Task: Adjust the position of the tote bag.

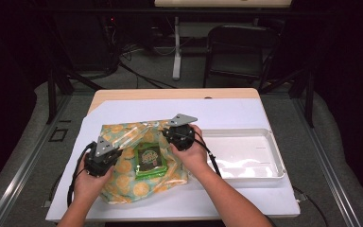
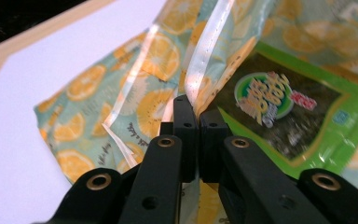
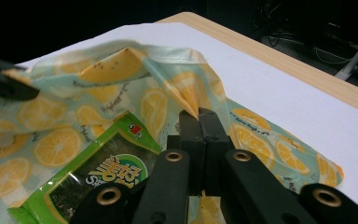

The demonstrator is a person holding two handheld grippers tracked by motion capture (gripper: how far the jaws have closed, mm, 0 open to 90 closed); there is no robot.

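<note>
A plastic bag printed with lemon slices (image 1: 125, 182) lies on the white-covered table. A green seaweed snack packet (image 1: 149, 160) sits in its open mouth. My left gripper (image 1: 116, 152) is at the bag's left side. In the left gripper view its jaws (image 2: 196, 109) are shut on the bag's clear top edge (image 2: 205, 51), beside the packet (image 2: 279, 112). My right gripper (image 1: 169, 135) is at the bag's upper right. Its jaws (image 3: 198, 114) pinch a raised fold of the bag (image 3: 186, 91) above the packet (image 3: 98, 177). The left gripper's dark tip (image 3: 4, 84) holds the far edge.
An empty white tray (image 1: 269, 142) stands just right of the bag, close to my right hand. The white sheet (image 1: 227, 113) covers the wooden table. Behind the table are a dark chair (image 1: 238, 47) and cables on the floor.
</note>
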